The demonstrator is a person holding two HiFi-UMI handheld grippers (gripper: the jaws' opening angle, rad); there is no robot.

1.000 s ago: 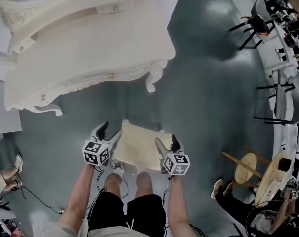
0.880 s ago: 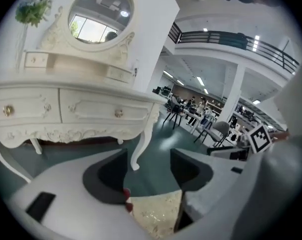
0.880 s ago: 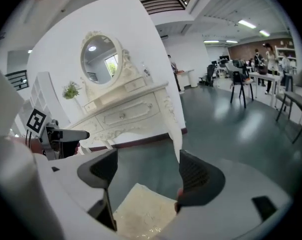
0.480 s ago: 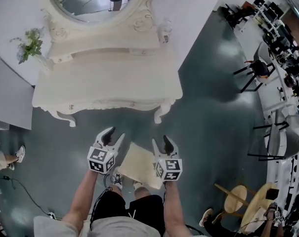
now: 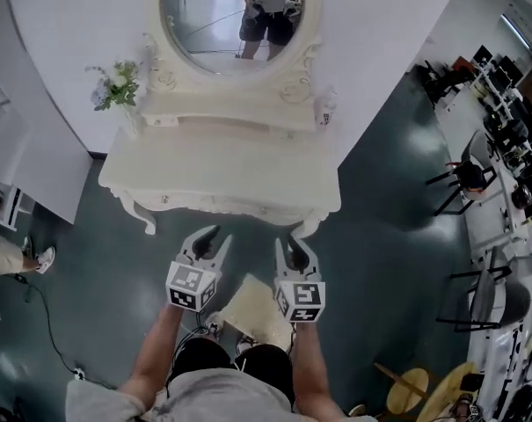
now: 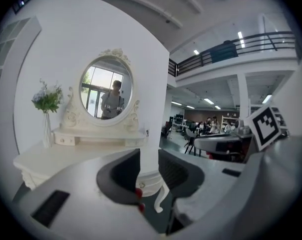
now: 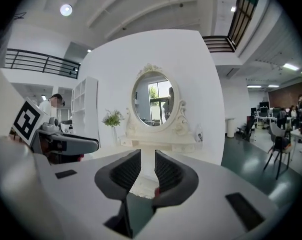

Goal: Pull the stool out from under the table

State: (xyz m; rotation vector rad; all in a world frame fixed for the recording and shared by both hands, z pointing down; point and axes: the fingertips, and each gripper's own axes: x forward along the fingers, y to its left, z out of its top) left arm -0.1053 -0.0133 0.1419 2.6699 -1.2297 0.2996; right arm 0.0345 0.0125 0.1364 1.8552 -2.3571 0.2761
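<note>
The cream cushioned stool stands on the floor in front of the white dressing table, clear of its top, close to the person's legs. My left gripper hangs above the stool's left side, level with the table's front edge. My right gripper hangs above its right side. Both pairs of jaws have just been closing to a narrow gap, and nothing is between them. In the left gripper view the left gripper points at the table. In the right gripper view the right gripper points at the oval mirror.
A vase of flowers and a small bottle stand on the table's raised shelf, below the oval mirror. Black chairs and desks line the right side. Wooden stools stand at the lower right. A person's feet show at the left.
Both grippers have risen from the stool's sides and come forward toward the table edge, their jaws narrowing. The head view has lifted, bringing the mirror into sight.
</note>
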